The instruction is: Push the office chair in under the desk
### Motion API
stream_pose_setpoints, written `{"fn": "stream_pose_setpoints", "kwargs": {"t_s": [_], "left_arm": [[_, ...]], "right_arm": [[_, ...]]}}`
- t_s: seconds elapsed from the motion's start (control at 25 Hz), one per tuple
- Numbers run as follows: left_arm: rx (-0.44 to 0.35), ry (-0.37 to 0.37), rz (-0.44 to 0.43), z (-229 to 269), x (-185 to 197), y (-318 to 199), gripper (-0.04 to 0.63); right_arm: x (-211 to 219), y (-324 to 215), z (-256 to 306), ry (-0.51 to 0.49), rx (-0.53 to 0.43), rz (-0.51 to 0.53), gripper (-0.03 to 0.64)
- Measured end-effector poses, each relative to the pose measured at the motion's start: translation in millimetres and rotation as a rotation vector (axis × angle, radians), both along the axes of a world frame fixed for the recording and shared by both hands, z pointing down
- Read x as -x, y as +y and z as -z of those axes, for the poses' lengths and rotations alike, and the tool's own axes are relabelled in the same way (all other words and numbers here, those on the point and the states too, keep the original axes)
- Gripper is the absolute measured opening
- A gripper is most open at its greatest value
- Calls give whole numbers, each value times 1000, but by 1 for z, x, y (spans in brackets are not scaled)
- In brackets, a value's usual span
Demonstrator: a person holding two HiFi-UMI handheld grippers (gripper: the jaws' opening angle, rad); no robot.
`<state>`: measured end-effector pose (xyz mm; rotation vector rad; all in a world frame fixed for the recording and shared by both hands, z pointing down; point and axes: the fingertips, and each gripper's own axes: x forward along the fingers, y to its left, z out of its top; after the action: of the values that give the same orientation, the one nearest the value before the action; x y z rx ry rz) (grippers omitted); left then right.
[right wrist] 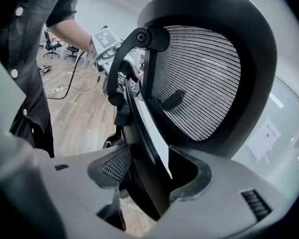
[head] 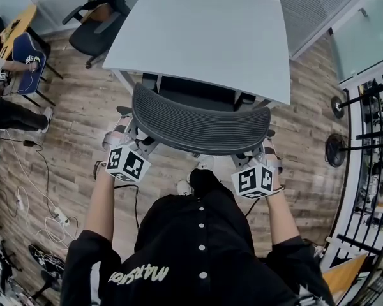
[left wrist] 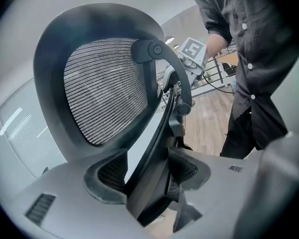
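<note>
Head view: office chair [head: 198, 123] at near edge of pale desk [head: 204, 30], seat part-way under the top, curved mesh backrest clear of it, all on plank floor [head: 83, 126]. Left gripper [head: 119, 132] at backrest's left end, right gripper [head: 268, 153] at its right end, a bare forearm behind each. Jaws not readable from up here.

Left gripper view: jaws set wide yet clamped on dark rim of backrest, rim wedged slantwise between the pads [left wrist: 107, 176]. Mesh panel across upper left. Beyond the chair, right gripper's marker cube [left wrist: 192, 49] and a dark buttoned shirt [left wrist: 254, 59].

Right gripper view: same hold mirrored, wide jaws closed on the opposite rim. Past it, distant chairs [right wrist: 52, 41] and a trailing cord [right wrist: 65, 83] on the floor.

Overhead only: second black chair [head: 92, 27] by desk's far left corner, loose white cables [head: 32, 183] along the left.
</note>
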<state>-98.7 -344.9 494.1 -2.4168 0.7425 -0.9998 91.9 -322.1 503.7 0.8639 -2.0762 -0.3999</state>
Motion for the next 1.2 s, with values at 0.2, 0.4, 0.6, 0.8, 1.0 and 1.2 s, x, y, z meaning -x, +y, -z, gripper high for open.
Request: {"fn": "stream_pose_setpoints", "kwargs": {"t_s": [0.2, 0.4, 0.6, 0.8, 1.0, 1.2], "left_arm": [[6, 1, -11, 0, 3, -8, 268], [5, 0, -20, 0, 6, -15, 268], [2, -1, -30, -2, 10, -20, 270], [4, 2, -30, -1, 10, -29, 275], [0, 4, -33, 0, 10, -40, 275], [4, 5, -35, 0, 11, -55, 276]], "right_arm": [[3, -5, -1, 2, 2, -5, 250], [7, -10, -1, 7, -1, -13, 250], [10, -13, -2, 7, -2, -23, 250], [11, -21, -1, 6, 6, -39, 250], [11, -31, -1, 10, 16, -41, 250], [13, -44, -1, 11, 15, -47, 249]]}}
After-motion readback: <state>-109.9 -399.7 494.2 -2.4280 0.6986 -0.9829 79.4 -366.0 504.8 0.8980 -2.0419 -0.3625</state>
